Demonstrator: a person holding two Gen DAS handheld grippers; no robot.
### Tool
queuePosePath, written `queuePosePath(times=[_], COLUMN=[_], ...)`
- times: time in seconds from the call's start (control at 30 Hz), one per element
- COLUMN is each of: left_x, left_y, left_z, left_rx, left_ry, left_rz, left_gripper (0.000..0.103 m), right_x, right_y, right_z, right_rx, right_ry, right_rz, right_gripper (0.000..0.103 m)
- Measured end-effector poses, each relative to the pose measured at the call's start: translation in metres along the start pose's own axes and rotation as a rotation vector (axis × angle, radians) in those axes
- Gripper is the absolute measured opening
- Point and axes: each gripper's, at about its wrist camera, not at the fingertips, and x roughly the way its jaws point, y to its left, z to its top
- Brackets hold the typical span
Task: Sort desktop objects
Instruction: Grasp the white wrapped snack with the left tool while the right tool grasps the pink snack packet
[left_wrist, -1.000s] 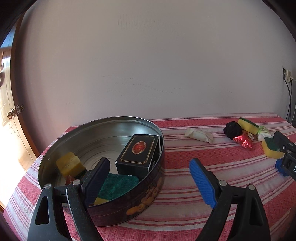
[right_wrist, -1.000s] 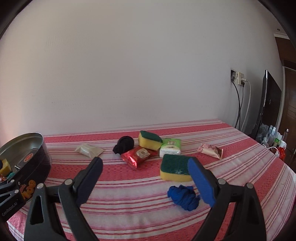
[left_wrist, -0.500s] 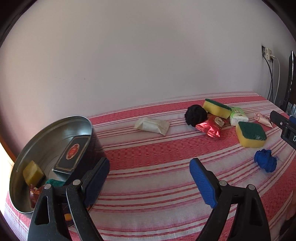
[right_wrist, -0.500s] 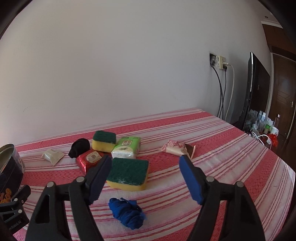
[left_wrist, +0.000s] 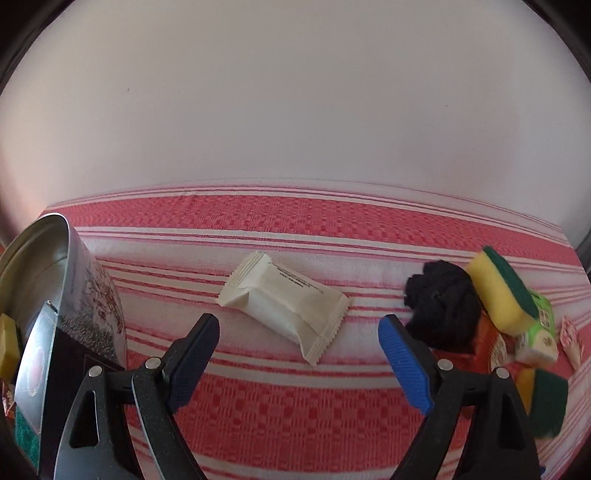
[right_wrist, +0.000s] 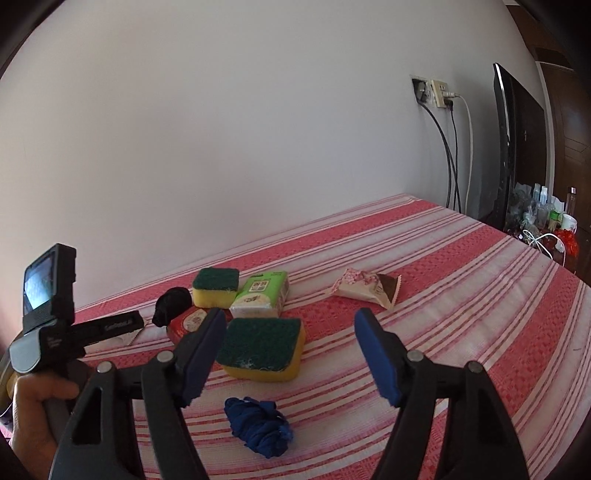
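My left gripper is open and tilted down over a white sealed packet that lies on the striped cloth just past its fingertips. At the left edge stands a round metal tin holding a dark box and sponges. My right gripper is open, half narrowed, with nothing pressed. A green-topped yellow sponge lies just beyond its left finger. Under the fingers sits a blue cloth ball. A hand holds the left gripper's handle at the far left of the right wrist view.
Further items cluster together: a black cloth ball, a second sponge, a green tissue pack, a red packet and a pink snack packet. Cables, a wall socket and a dark screen stand at the right.
The left wrist view swung right from the tin and dipped onto the white packet. The right gripper's jaws narrowed and its view shifted right; the left gripper's handle entered it.
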Motion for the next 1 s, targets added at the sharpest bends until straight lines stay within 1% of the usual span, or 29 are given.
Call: queuePosePath(times=[0.1,0.13,0.17,0.27,0.3,0.33,0.37,0.4,0.47,0.5,0.57,0.63,0.7,0.77,0.83,0.9,0.97,1.0], left_x=[0.022,0.023,0.025,0.024,0.022,0.019,0.016,0.014,0.010,0.007,0.000,-0.008,-0.018,-0.032,-0.049,-0.066,-0.084,-0.096], left_y=[0.002,0.001,0.001,0.003,0.003,0.003,0.003,0.004,0.007,0.008,0.012,0.011,0.008,0.006,0.004,0.004,0.005,0.002], left_z=[0.007,0.008,0.009,0.008,0.007,0.006,0.004,0.003,-0.001,-0.003,-0.009,-0.017,-0.027,-0.037,-0.051,-0.066,-0.079,-0.085], left_rx=[-0.066,-0.063,-0.071,-0.074,-0.068,-0.061,-0.053,-0.043,-0.033,-0.030,-0.034,-0.024,0.000,0.019,0.051,0.083,0.105,0.118], left_ry=[0.058,0.043,0.039,0.032,0.026,0.016,0.007,0.002,-0.002,-0.004,-0.013,-0.019,-0.028,-0.056,-0.083,-0.098,-0.110,-0.122], left_rz=[0.067,0.098,0.098,0.098,0.093,0.083,0.071,0.060,0.037,0.023,-0.020,-0.075,-0.113,-0.135,-0.175,-0.215,-0.267,-0.293], left_gripper=[0.090,0.090,0.092,0.091,0.084,0.078,0.066,0.058,0.055,0.050,0.044,0.042,0.041,0.039,0.038,0.038,0.038,0.038], right_x=[0.001,0.003,0.004,0.006,0.006,0.006,0.004,0.002,-0.002,-0.004,-0.007,-0.008,-0.007,-0.001,0.006,0.018,0.031,0.041], right_y=[-0.005,-0.008,-0.010,-0.017,-0.020,-0.024,-0.030,-0.038,-0.057,-0.066,-0.082,-0.097,-0.106,-0.110,-0.110,-0.104,-0.101,-0.099], right_z=[0.001,0.002,0.002,0.003,0.004,0.004,0.005,0.006,0.006,0.006,0.004,0.003,0.002,0.004,0.008,0.013,0.022,0.028], right_rx=[0.031,0.042,0.054,0.089,0.102,0.118,0.141,0.175,0.263,0.307,0.383,0.446,0.485,0.489,0.455,0.378,0.310,0.255], right_ry=[0.011,0.020,0.027,0.045,0.050,0.051,0.045,0.034,0.011,0.003,-0.005,-0.005,0.007,0.035,0.062,0.111,0.150,0.172], right_rz=[0.015,0.020,0.026,0.040,0.041,0.032,0.015,-0.005,-0.043,-0.063,-0.099,-0.131,-0.141,-0.133,-0.115,-0.086,-0.077,-0.065], right_gripper=[0.073,0.073,0.073,0.073,0.073,0.073,0.073,0.073,0.073,0.074,0.074,0.074,0.074,0.072,0.071,0.071,0.071,0.073])
